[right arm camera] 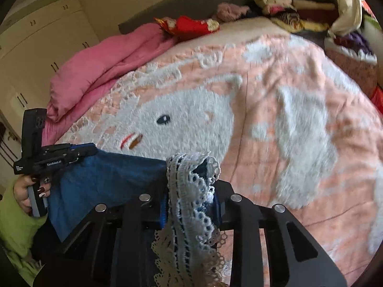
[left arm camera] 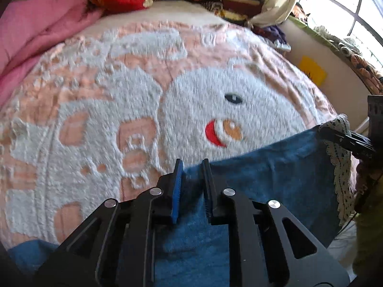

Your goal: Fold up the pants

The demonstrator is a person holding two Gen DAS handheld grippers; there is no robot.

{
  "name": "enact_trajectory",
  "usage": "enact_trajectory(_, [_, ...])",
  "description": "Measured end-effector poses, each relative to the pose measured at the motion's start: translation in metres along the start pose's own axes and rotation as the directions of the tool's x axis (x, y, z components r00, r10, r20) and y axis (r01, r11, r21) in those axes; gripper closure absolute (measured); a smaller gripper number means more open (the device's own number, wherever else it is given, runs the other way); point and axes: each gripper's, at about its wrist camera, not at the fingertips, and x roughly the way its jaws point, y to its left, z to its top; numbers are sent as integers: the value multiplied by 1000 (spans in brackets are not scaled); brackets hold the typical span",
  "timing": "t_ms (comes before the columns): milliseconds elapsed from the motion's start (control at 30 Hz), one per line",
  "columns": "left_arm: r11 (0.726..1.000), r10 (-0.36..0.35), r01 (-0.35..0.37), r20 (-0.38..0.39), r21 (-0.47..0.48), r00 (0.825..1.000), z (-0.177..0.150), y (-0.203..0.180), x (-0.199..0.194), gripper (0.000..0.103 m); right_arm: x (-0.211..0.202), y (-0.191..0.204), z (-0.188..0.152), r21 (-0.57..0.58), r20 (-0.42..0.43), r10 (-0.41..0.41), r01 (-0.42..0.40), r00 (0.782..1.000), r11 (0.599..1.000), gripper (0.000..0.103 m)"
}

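Blue pants held up by both grippers over the bed, ready for a fold.

Left wrist view: the left gripper has its fingers drawn in on the upper edge of the blue pants, pinching it so the cloth hangs taut above the pink-and-white blanket; the right gripper grips the lace-trimmed end at the far right, likely to keep the span level.
Right wrist view: the right gripper's fingers are hidden under the lace trim, bunched between them, apparently pinched. Across the stretched denim, a hand in a green sleeve holds the left gripper clamped on the other corner.
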Motion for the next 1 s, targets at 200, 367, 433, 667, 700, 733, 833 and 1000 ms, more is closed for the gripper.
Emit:
enact_trajectory(200, [999, 45, -45, -8, 16, 999, 6, 1, 17, 99, 23, -4, 3, -55, -56, -108, 105, 993, 993, 77])
enact_trajectory(367, [999, 16, -16, 16, -32, 1000, 3, 16, 7, 79, 33, -9, -4, -49, -84, -145, 142, 986, 989, 70])
enact_trajectory(433, [999, 40, -39, 48, -25, 998, 5, 19, -6, 65, 29, -9, -2, -50, -70, -176, 173, 982, 984, 55])
enact_trajectory(667, [992, 127, -125, 94, -29, 987, -10, 37, -52, 10, -12, -6, -8, -33, 27, -250, 251, 968, 967, 42])
enact_trajectory(700, [989, 148, -147, 99, -22, 984, -15, 38, -57, 10, -19, -4, -10, -29, 40, -263, 264, 964, 964, 42])
enact_trajectory(733, [986, 168, -167, 101, -18, 981, -21, 39, -61, 10, -24, -1, -12, -30, 49, -264, 265, 963, 964, 42])
enact_trajectory(833, [984, 179, -179, 86, -16, 980, -39, 42, -69, 10, -36, 14, -20, -58, 72, -250, 254, 966, 966, 42])
enact_trajectory(1000, [995, 98, -98, 49, -10, 994, -66, 34, -72, 10, -27, 47, -36, -120, 35, -181, 184, 983, 976, 42])
